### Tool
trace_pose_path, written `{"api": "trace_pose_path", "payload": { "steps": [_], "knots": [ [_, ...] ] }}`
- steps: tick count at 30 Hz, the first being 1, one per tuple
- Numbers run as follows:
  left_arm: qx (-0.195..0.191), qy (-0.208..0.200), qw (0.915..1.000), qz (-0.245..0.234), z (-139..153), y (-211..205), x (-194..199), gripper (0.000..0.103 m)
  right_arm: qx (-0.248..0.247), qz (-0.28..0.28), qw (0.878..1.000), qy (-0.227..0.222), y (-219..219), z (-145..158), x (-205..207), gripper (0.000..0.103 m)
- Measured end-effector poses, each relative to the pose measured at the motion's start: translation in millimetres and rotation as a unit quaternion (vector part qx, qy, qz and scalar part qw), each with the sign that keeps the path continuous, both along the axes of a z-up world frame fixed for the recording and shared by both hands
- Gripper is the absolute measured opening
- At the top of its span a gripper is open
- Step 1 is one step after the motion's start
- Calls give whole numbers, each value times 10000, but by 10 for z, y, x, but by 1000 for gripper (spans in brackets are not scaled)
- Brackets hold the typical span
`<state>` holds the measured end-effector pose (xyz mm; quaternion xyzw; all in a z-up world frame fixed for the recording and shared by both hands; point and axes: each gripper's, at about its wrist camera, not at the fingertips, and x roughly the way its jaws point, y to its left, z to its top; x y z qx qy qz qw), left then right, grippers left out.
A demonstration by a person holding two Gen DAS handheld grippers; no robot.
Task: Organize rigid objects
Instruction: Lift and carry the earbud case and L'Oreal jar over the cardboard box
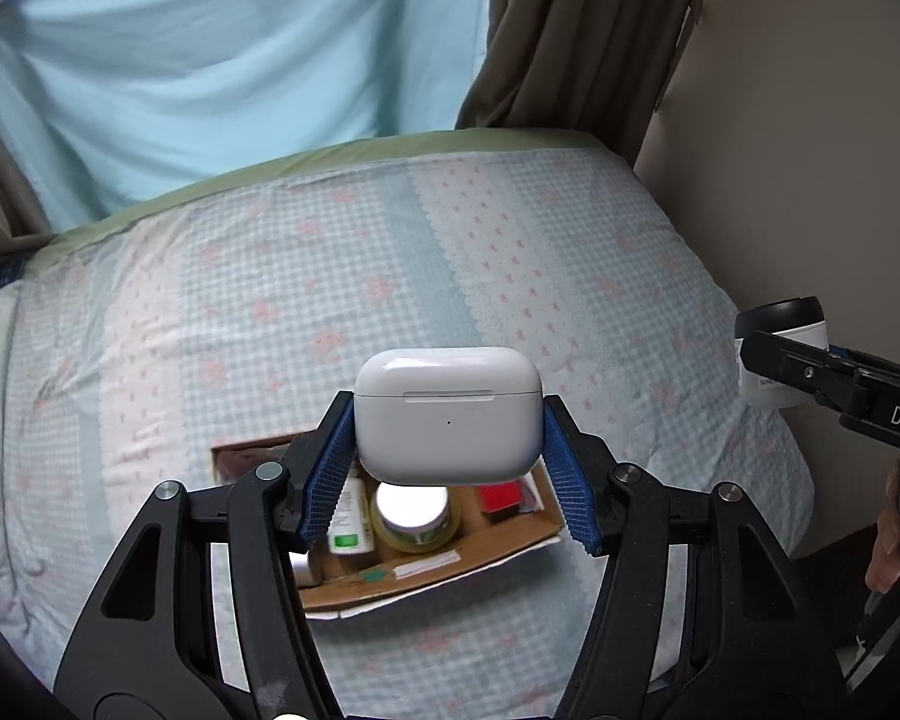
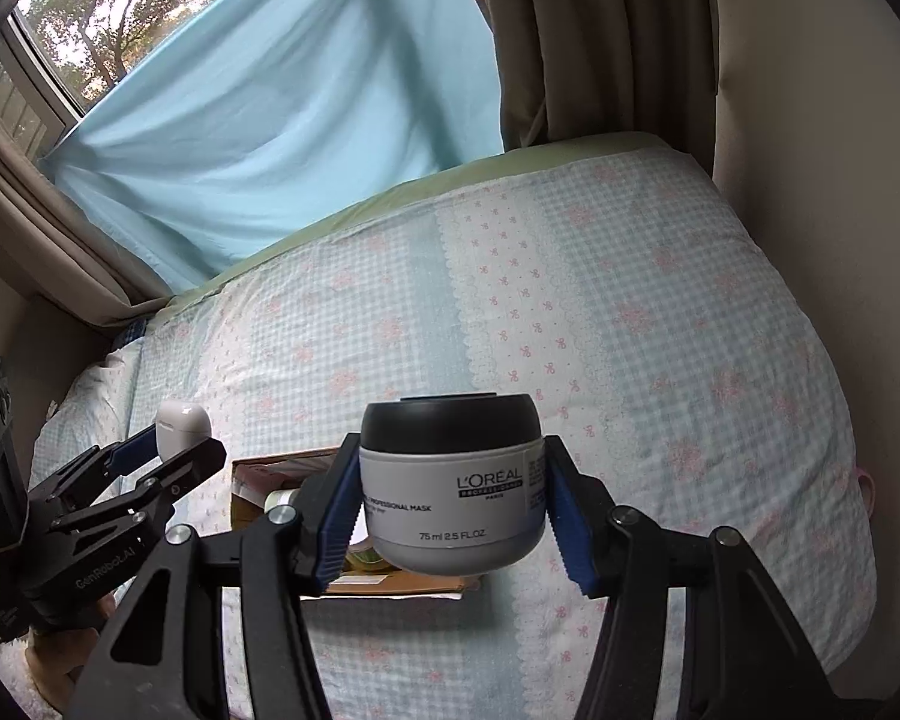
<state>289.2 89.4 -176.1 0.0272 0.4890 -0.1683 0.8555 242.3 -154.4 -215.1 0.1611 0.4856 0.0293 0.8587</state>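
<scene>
Black hand-held gripper (image 1: 447,420), blue ribbed pads (image 1: 324,480)

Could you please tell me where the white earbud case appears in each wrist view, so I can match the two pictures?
Left wrist view: the white earbud case sits centre frame, clamped in the left tongs, above the cardboard box.
Right wrist view: it is small at the left edge, in the same tongs.
Shared landmark: the cardboard box on the bed.

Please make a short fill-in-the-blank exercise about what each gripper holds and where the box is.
1. The left gripper is shut on a white ____ case.
2. The jar in the right gripper has a ____ lid.
3. The cardboard box lies on the ____.

Missing words: earbuds; black; bed
</scene>
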Motion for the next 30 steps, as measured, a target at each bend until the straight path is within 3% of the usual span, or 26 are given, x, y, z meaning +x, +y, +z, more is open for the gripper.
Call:
{"api": "trace_pose_path", "payload": {
  "steps": [7,12,19,23,30],
  "knots": [
    [194,90,9996,191,-125,866,-256,57,102,112,9999,62,774,-31,-217,53],
    [191,250,9988,375,-324,1132,-318,57,51,316,9992,228,1100,-181,-197,53],
    [78,478,9973,548,-647,1162,-148,57,-32,660,9965,506,1354,-504,-13,53],
    [198,592,9969,488,-869,1083,62,57,-40,732,9950,682,1398,-753,207,53],
    [344,1160,9917,431,-1402,946,525,57,-36,698,9910,1140,1365,-1268,660,53]
  ]
}}
